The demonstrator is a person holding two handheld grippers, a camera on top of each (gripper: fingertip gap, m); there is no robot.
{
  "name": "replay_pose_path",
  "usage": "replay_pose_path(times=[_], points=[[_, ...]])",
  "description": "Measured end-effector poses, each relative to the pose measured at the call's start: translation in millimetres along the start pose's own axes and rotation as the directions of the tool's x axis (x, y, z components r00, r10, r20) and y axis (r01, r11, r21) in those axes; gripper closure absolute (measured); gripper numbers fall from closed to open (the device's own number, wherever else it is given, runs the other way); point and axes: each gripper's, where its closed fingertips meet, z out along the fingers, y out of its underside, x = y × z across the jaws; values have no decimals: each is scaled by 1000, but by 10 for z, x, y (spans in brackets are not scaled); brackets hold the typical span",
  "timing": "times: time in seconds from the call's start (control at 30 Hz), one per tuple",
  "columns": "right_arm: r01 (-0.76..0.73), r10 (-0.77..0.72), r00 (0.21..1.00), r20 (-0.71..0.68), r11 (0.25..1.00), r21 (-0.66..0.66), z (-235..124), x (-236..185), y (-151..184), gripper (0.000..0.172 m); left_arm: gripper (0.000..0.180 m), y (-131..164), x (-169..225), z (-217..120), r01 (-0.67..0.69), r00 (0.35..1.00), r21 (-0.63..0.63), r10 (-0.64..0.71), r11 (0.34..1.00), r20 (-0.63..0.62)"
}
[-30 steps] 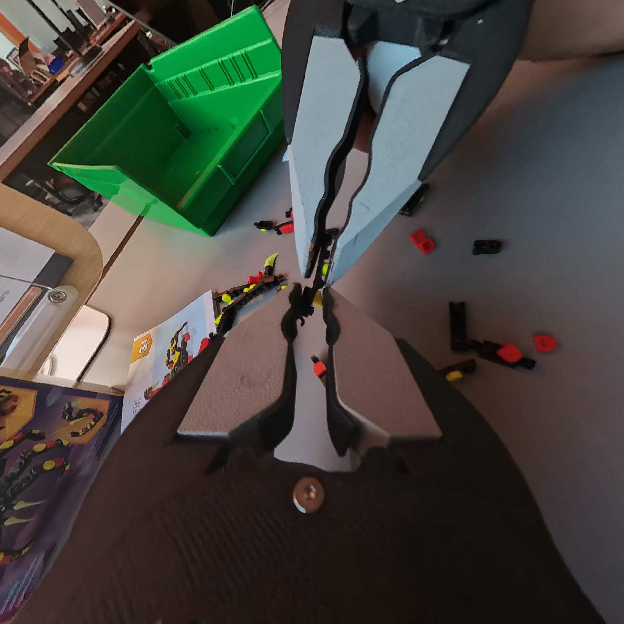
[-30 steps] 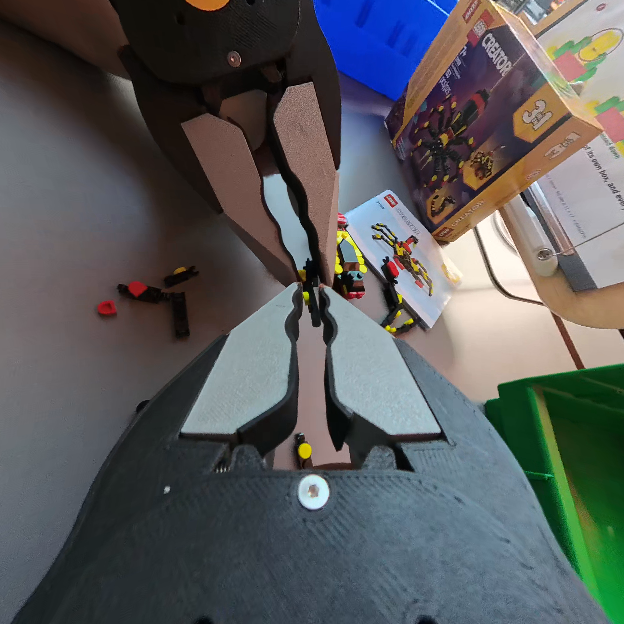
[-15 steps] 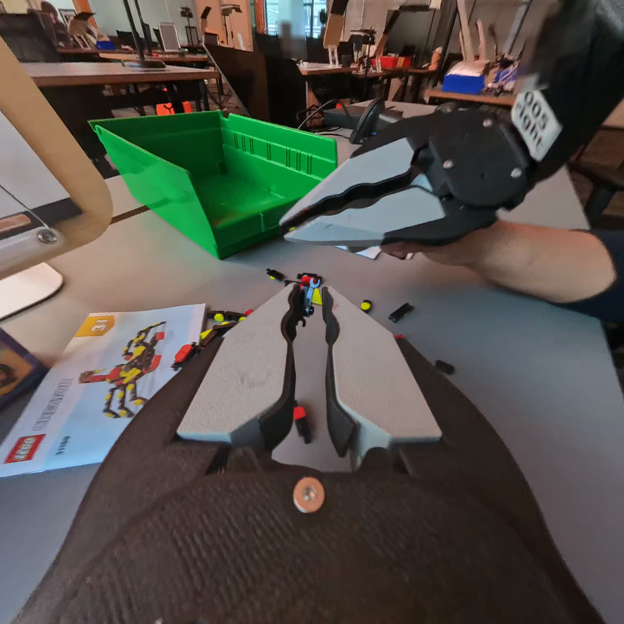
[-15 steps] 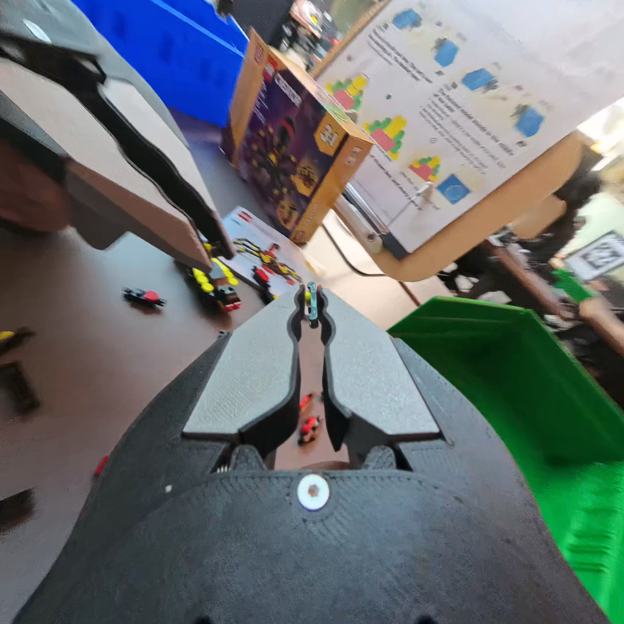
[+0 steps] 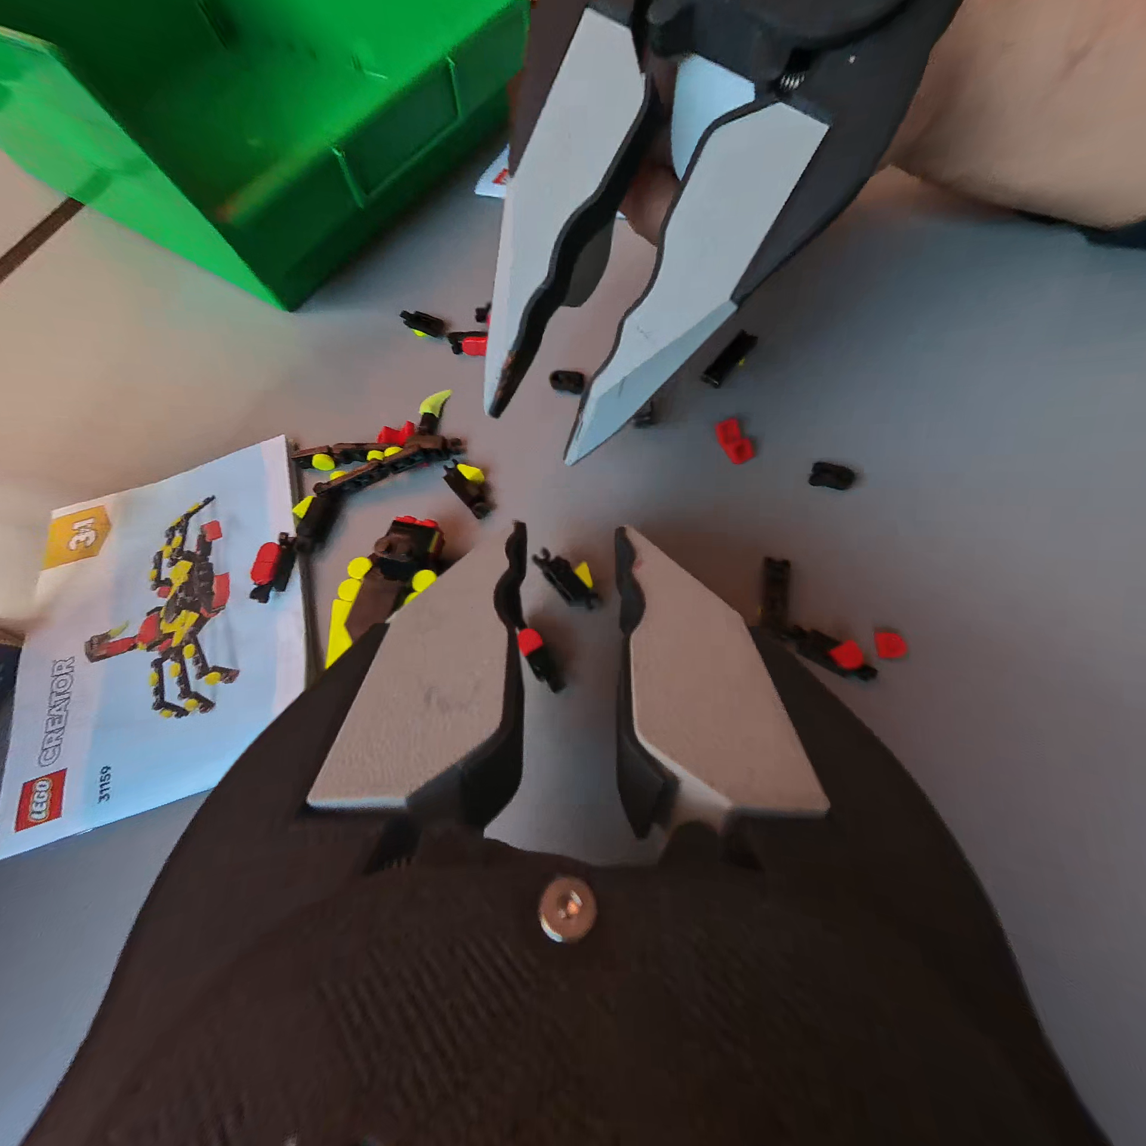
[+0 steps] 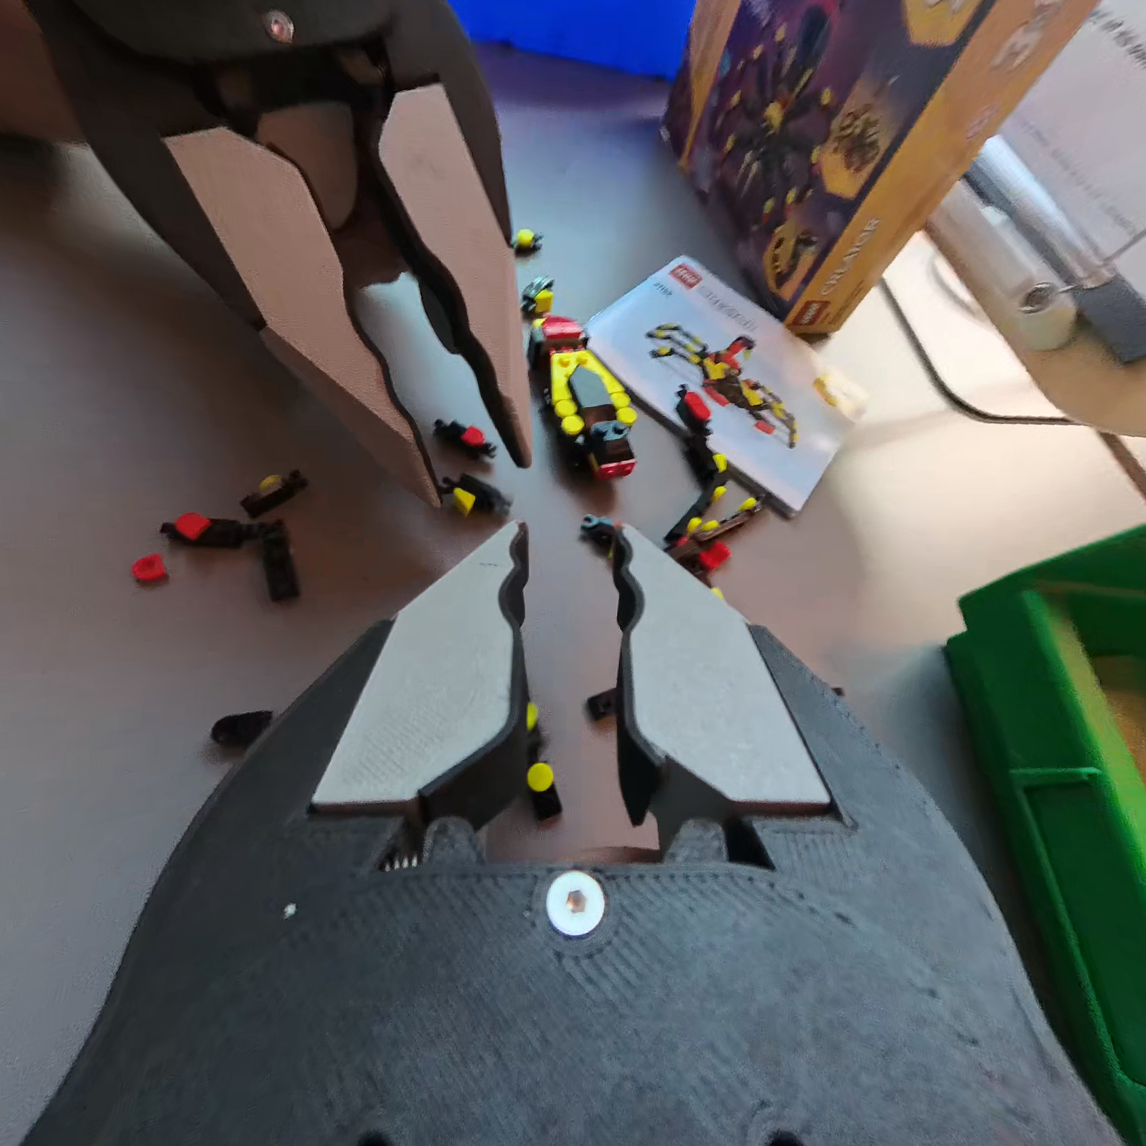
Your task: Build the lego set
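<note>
Grey-padded left gripper [image 5: 567, 536] and right gripper [image 6: 570, 536] hovering wide open, gripping nothing, just beside instruction booklet [image 5: 155, 620], above loose bricks [image 5: 567, 577].

both grippers, left gripper [image 5: 567, 539] and right gripper [image 6: 567, 536], gape tip-to-tip.

Green bin [image 5: 260, 124] blurred, cut off at edge

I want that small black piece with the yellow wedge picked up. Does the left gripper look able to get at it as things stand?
Probably yes. The left gripper is open and holds nothing, and the black piece with the yellow wedge lies on the table between its fingertips. The right gripper stands farther off.
</note>
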Motion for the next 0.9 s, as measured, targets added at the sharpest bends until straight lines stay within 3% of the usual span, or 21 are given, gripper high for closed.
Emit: replay_pose_path(times=[0.03, 0.2, 0.3, 0.4, 0.47, 0.57, 0.7, 0.9], points=[[-13, 13, 1000, -22, 999, 33, -32, 53, -42, 149, 155, -25, -41, -17, 9, 1000, 20, -9, 1000, 12], [-80, 128, 959, -253, 978, 192, -292, 546, -163, 158, 157, -43, -431, -107, 38, 982, 70, -50, 997, 182], [-121, 168, 864, -474, 984, 129, -415, 939, 82, 156, 163, -27, -787, -218, 44, 926, 90, -75, 995, 370], [-125, 155, 822, -548, 988, 92, -467, 1061, 206, 156, 180, -109, -1069, -418, 32, 849, 181, -122, 983, 514], [-115, 143, 805, -576, 990, 85, -496, 1091, 218, 155, 180, -122, -1233, -541, 55, 795, 224, -178, 973, 580], [-91, 115, 785, -609, 993, 70, -525, 1109, 224, 157, 180, -54, -1375, -597, 96, 753, 234, -224, 968, 619], [-74, 96, 772, -629, 995, 61, -537, 1110, 220, 159, 180, -55, -1428, -634, 103, 743, 270, -254, 957, 619], [-66, 86, 751, -655, 996, 55, -559, 1128, 221, 162, 171, -189, -1267, -605, 25, 815, 318, -203, 948, 542]])
